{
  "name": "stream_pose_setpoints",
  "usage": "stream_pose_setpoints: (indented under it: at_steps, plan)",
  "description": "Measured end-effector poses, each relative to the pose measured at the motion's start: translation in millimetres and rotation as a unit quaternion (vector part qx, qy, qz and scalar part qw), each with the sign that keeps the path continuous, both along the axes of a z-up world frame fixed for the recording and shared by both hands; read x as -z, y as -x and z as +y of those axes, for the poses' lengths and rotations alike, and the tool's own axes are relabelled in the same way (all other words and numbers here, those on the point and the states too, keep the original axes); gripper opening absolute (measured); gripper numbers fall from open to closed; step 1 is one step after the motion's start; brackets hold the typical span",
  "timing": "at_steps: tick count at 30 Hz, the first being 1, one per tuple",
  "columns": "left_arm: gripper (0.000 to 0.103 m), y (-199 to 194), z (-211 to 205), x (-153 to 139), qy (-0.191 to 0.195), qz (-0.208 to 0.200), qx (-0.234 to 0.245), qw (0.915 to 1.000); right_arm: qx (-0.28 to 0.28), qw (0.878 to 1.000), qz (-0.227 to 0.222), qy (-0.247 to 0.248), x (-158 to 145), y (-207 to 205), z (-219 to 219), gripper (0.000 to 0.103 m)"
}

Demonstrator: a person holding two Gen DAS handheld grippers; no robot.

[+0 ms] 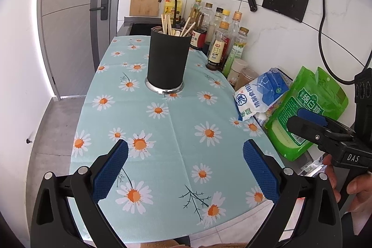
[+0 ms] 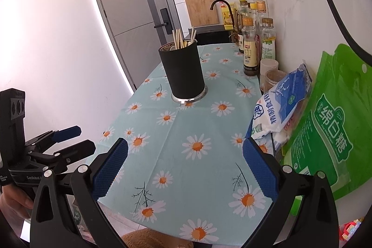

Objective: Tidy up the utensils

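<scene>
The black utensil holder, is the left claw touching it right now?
Apart. The left wrist view shows bare daisy tablecloth between the open left claw and the black utensil holder standing farther back.

Both views bright, even daylight-type light, colours clean. Strong blown-out strip along the door (image 1: 69, 22) edge on the left, clipping to white on the adjacent wall (image 2: 53, 38). Soft glare on the glossy wall tiles (image 1: 274, 43). Shadows weak; faint one under the black utensil holder (image 1: 166, 59). Heavy fisheye: straight lines bow, black vignette in corners. Centre sharp, bag print readable; slight softness toward the rim.
</scene>
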State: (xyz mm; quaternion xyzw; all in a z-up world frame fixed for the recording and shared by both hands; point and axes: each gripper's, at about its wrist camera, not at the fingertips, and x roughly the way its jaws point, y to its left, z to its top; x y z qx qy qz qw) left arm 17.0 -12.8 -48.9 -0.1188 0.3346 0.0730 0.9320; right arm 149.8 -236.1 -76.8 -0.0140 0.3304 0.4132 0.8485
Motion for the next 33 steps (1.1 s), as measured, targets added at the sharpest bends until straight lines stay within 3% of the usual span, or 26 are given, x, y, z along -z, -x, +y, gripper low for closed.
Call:
stream_pose_setpoints:
  at_steps: [33]
  plan:
    - [0.096, -2.0, -3.0, -1.2, -0.013, 0.006, 0.008, 0.9999, -0.013, 1.0, -0.001, -0.005, -3.7, -0.8, 5.9, 0.098]
